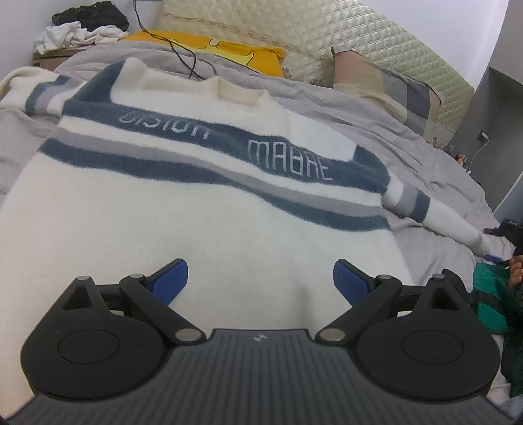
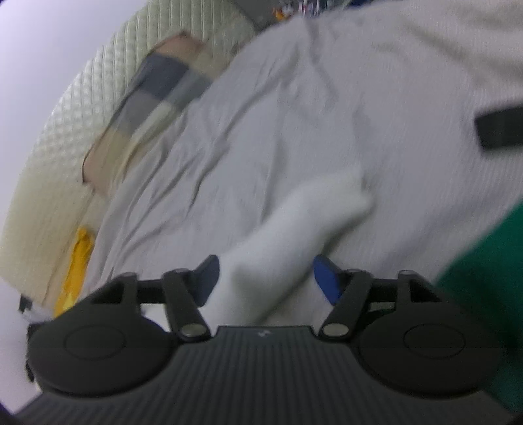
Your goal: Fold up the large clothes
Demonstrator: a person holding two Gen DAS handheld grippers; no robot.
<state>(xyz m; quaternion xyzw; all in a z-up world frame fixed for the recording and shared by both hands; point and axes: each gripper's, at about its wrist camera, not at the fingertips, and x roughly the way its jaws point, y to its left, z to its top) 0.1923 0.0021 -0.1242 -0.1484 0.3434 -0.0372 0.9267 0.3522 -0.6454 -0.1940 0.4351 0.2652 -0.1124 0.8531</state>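
A cream sweater (image 1: 183, 209) with blue and grey stripes and lettering lies flat, face up, on the grey bed cover (image 1: 408, 137). Its sleeves spread to both sides; the right sleeve (image 1: 434, 219) runs toward the bed's edge. My left gripper (image 1: 260, 281) is open and empty, hovering over the sweater's lower body. In the right wrist view, my right gripper (image 2: 265, 278) is open, with the white sleeve end (image 2: 294, 222) lying between its blue pads (image 2: 327, 281). That view is blurred by motion.
A yellow pillow (image 1: 228, 49) and a patchwork pillow (image 1: 392, 88) lie at the padded headboard (image 1: 359, 29). A clothes pile (image 1: 81, 26) sits at the far left. A black cable (image 1: 183, 55) crosses the bed. A green garment (image 2: 490, 268) is at the right, and a dark object (image 2: 500, 127) lies on the cover.
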